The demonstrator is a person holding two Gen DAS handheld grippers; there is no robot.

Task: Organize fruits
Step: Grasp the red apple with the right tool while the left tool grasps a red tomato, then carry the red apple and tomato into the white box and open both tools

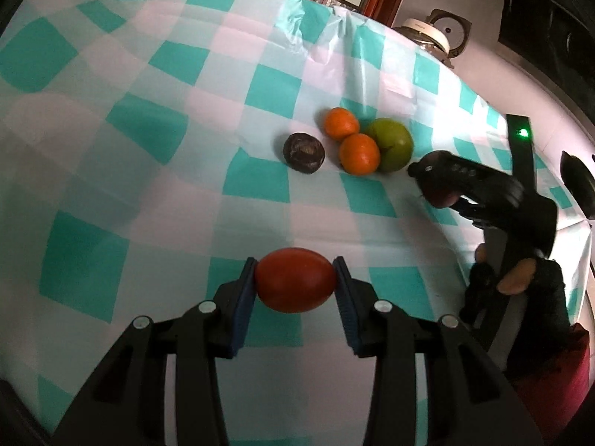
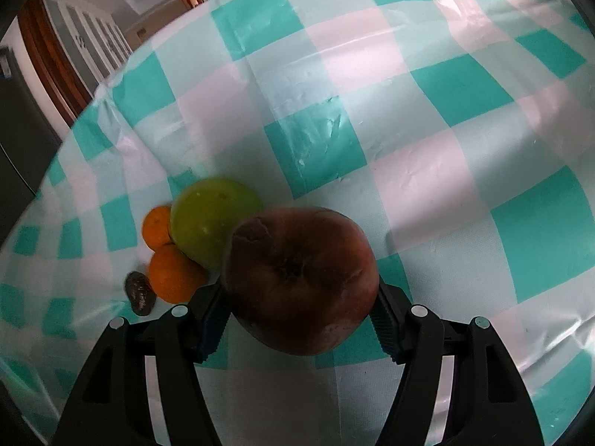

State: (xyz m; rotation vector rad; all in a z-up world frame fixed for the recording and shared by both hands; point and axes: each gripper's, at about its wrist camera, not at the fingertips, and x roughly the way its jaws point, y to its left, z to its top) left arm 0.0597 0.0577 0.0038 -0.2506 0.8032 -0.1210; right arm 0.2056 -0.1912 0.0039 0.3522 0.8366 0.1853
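My left tool (image 1: 296, 278) pinches a red fruit (image 1: 295, 279) between its blue pads (image 1: 243, 297). My right tool (image 2: 300, 297), gripped in my gloved hand (image 1: 517, 282), clamps a dark red fruit (image 2: 299, 278).

Both wrist views look down along their tongs, close over the tablecloth (image 1: 122, 119) — sharing the fruit cluster (image 2: 186, 245).

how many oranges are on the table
2. One orange lies at the back of the cluster, the other orange in front of it, both beside the green fruit. More may be hidden.
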